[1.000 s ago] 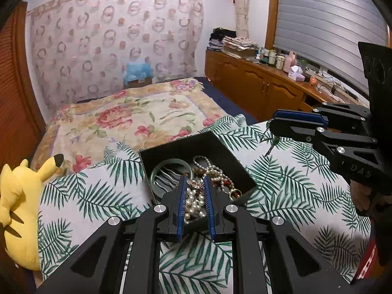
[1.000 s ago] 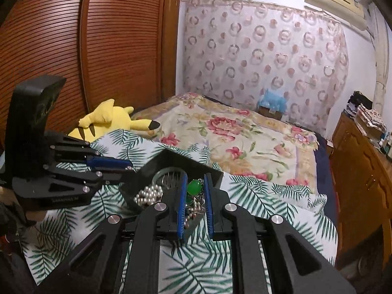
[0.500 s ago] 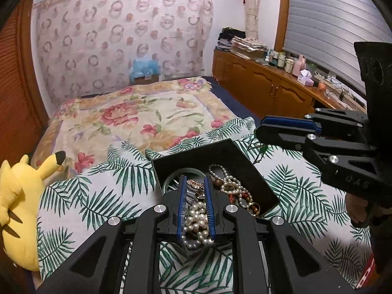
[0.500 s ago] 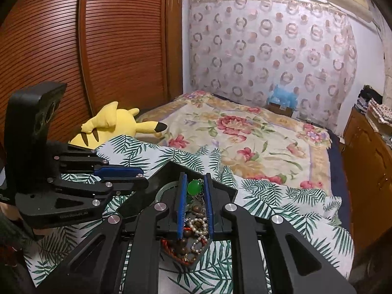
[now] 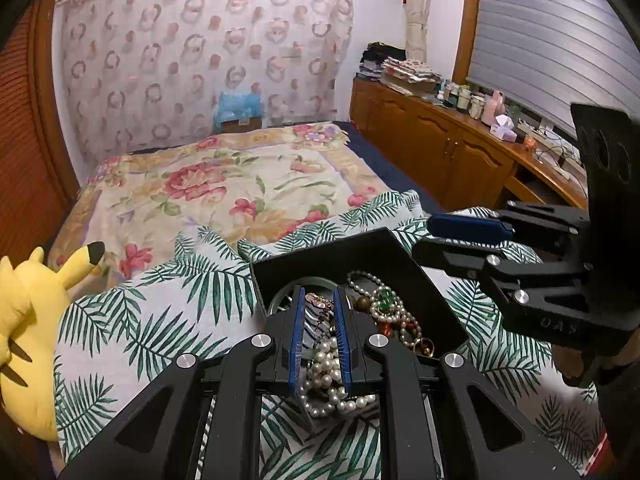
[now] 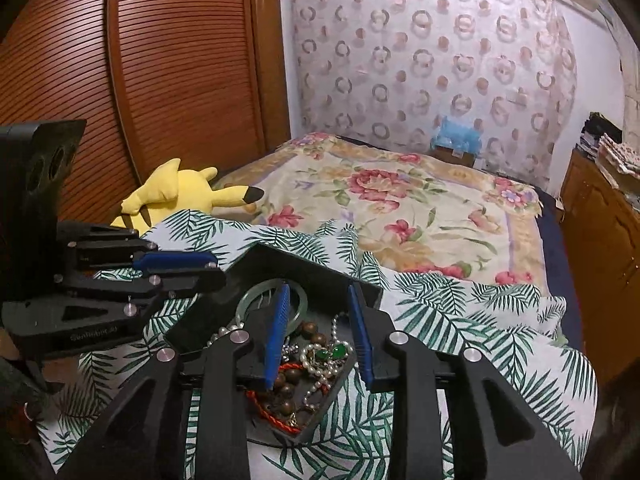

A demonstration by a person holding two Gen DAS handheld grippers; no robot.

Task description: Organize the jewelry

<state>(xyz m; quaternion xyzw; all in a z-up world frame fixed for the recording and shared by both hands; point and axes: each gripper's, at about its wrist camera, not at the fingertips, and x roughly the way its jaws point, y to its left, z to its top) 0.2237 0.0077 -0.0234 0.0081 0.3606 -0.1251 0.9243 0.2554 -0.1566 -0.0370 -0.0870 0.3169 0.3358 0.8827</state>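
Sorting barely begun: black tray (image 5: pixel 404 256) holds tangled pearls (image 5: pixel 328 376), beads, jade bangle (image 6: pixel 260 294); left gripper (image 5: pixel 319 336) narrow over pearls, grip unclear; right gripper (image 6: pixel 320 336) wide, empty

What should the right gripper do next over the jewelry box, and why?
Probably lower the right gripper and close on the green pendant. Its fingers stand open above the tangle in the black box, with the pendant lying between them, while the left gripper hangs narrow over the pearls, holding nothing visibly.
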